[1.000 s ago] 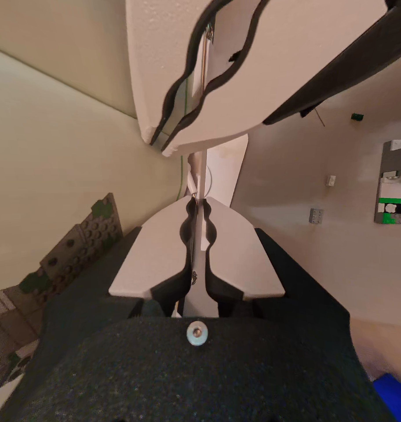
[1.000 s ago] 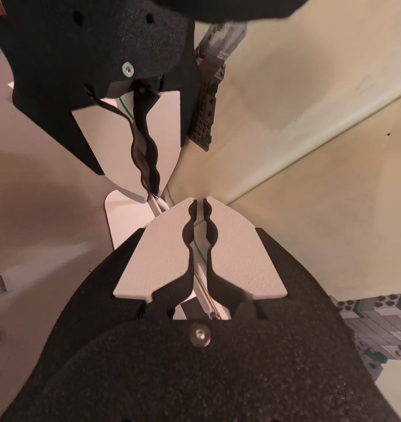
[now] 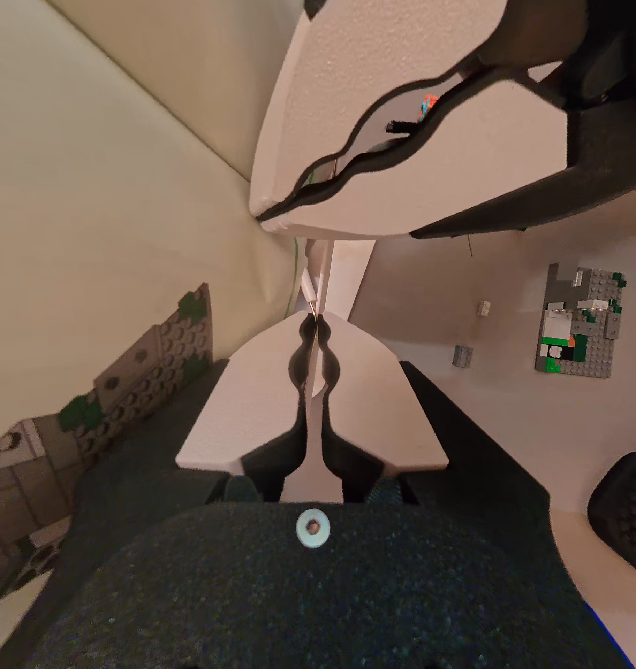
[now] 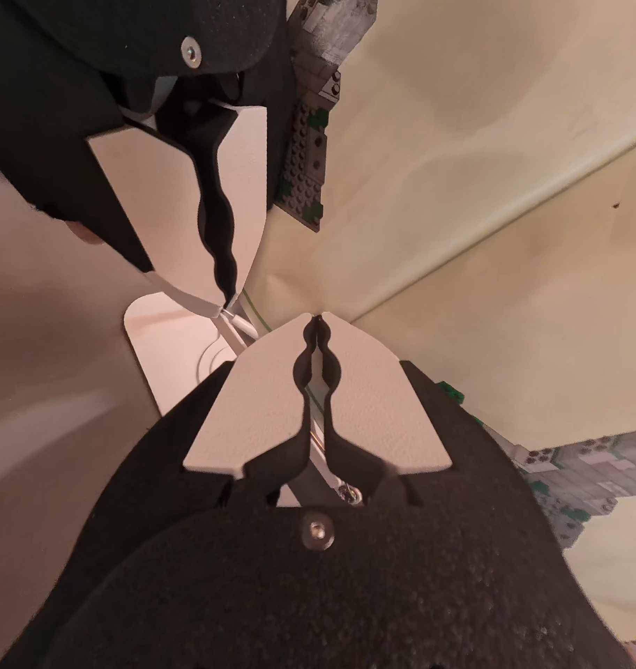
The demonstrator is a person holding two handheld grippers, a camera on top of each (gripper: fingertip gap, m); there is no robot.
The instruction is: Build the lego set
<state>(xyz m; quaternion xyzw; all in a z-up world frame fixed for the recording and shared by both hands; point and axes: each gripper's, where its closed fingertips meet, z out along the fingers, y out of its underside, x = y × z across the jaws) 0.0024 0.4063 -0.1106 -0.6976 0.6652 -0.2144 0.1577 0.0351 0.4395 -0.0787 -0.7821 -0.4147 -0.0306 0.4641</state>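
Observation:
My left gripper (image 3: 314,318) is shut, tips together, over a thin white strip (image 3: 325,275) of a white stand. I cannot tell if it pinches the strip. It also shows at the upper left of the right wrist view (image 4: 229,303), its tips at the strip and a white cable plug (image 4: 242,323). My right gripper (image 4: 318,318) is shut and empty; it fills the top of the left wrist view (image 3: 262,217). A grey Lego wall with green bits (image 3: 157,362) stands at the left. A grey baseplate build (image 3: 581,325) lies at the right.
Two small loose grey bricks (image 3: 463,356) (image 3: 484,307) lie on the table left of the baseplate build. The white stand base (image 4: 171,347) sits under both grippers. More grey Lego wall (image 4: 581,470) shows at the right. A thin green wire (image 4: 253,307) runs by the stand. My hands' fingertips stand some 6 cm from each other. The grey baseplate build (image 3: 581,325) lies around 35 cm away from my left fingertips.
Both grippers' jaws have closed from a narrow gap to tips touching. The right gripper has shifted right and looms larger in the left wrist view.

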